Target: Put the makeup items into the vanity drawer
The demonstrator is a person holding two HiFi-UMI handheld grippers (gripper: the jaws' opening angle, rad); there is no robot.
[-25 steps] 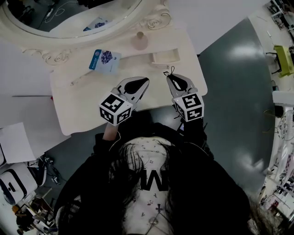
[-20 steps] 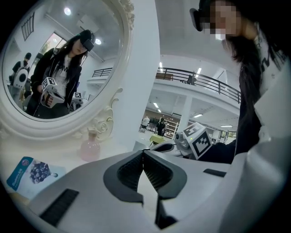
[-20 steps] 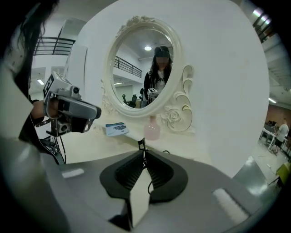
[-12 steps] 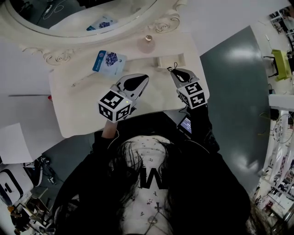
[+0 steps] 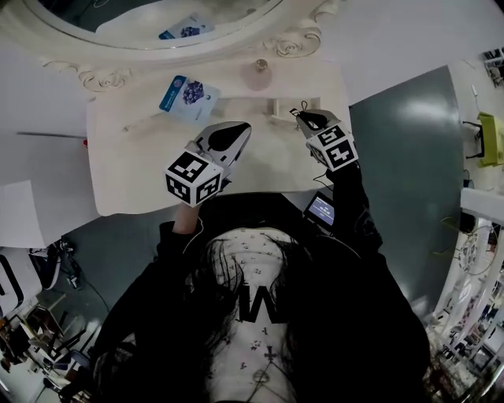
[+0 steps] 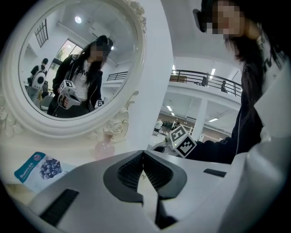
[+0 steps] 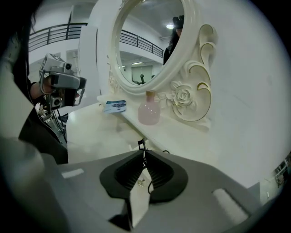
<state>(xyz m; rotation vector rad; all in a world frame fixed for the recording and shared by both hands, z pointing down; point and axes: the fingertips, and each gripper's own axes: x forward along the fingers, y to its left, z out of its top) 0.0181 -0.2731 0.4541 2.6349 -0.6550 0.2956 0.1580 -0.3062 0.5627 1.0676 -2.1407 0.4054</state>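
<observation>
A white vanity table (image 5: 134, 173) carries a blue packet (image 5: 187, 93), a pale pink bottle (image 5: 258, 75) and a thin white stick (image 5: 142, 120). A small open drawer (image 5: 290, 105) sits below the shelf with the bottle. My right gripper (image 5: 302, 113) hovers just right of that drawer, shut on a thin black cord (image 7: 141, 144) that pokes out past its tips (image 7: 143, 152). My left gripper (image 5: 239, 128) is shut and holds nothing, above the table's middle (image 6: 143, 152). The packet (image 6: 38, 166) and bottle (image 6: 105, 146) lie ahead and to its left.
An oval mirror (image 5: 157, 16) in an ornate white frame stands at the back of the table. Grey floor lies to the right. A small lit device (image 5: 321, 208) hangs at the person's waist. White sheets lie at the left.
My right gripper has moved forward with the black cord, closer to the small drawer. The left gripper has stayed about where it was. The head camera has shifted.
</observation>
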